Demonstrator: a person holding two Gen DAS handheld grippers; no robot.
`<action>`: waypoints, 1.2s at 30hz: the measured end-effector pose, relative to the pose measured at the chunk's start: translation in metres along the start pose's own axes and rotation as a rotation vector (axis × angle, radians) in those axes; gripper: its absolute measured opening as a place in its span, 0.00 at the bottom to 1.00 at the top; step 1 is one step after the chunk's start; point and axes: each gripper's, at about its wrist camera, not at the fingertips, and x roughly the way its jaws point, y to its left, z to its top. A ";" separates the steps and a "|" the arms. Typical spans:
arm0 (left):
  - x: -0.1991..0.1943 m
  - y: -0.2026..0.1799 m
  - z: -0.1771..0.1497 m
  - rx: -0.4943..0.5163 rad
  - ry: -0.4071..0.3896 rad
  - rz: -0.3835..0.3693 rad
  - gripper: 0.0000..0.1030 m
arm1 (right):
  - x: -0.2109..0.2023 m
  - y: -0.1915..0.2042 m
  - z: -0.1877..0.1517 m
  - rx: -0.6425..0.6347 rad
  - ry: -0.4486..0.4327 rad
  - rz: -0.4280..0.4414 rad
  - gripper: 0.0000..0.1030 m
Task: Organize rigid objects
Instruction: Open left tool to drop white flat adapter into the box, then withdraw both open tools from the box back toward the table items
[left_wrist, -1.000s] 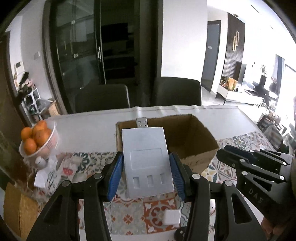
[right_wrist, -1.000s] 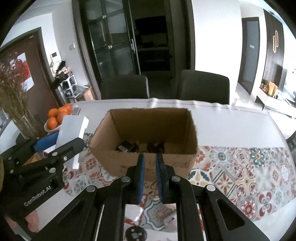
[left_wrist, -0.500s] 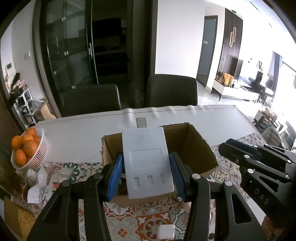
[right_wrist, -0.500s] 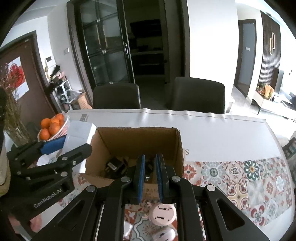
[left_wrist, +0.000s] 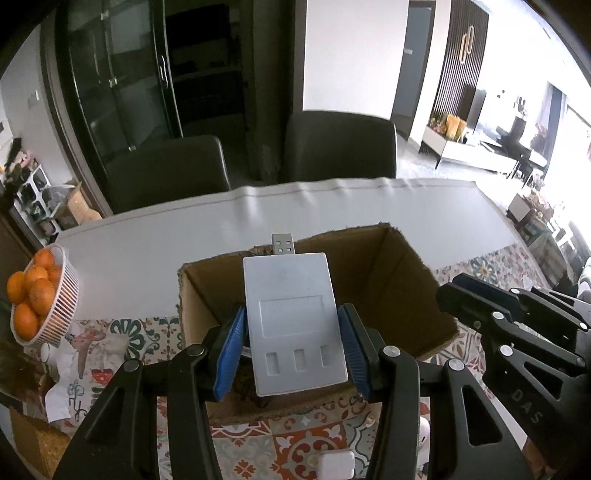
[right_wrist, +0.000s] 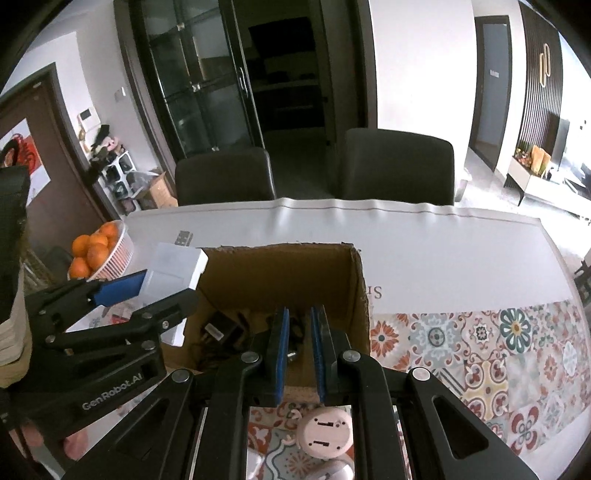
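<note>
My left gripper is shut on a flat white USB hub, its plug pointing forward, held over the open cardboard box. In the right wrist view the same hub hangs above the box's left wall. My right gripper is nearly shut and empty, above the box's near edge. Dark adapters lie inside the box. A round pink plug lies on the patterned mat below the right gripper.
A white basket of oranges stands at the left of the table. A small white charger lies on the tiled mat in front of the box. Two dark chairs stand behind the table.
Both grippers have moved forward and up over the box. The hub now hangs above the box opening. The right gripper stays shut and empty.
</note>
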 end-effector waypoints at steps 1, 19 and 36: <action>0.004 0.000 0.001 0.002 0.011 -0.002 0.48 | 0.003 0.000 0.001 0.000 0.007 -0.002 0.13; 0.030 -0.001 -0.001 0.004 0.090 0.043 0.54 | 0.028 -0.014 0.000 0.039 0.081 -0.026 0.17; -0.043 0.002 -0.029 0.006 -0.090 0.122 0.71 | -0.028 -0.006 -0.021 0.054 -0.052 -0.104 0.58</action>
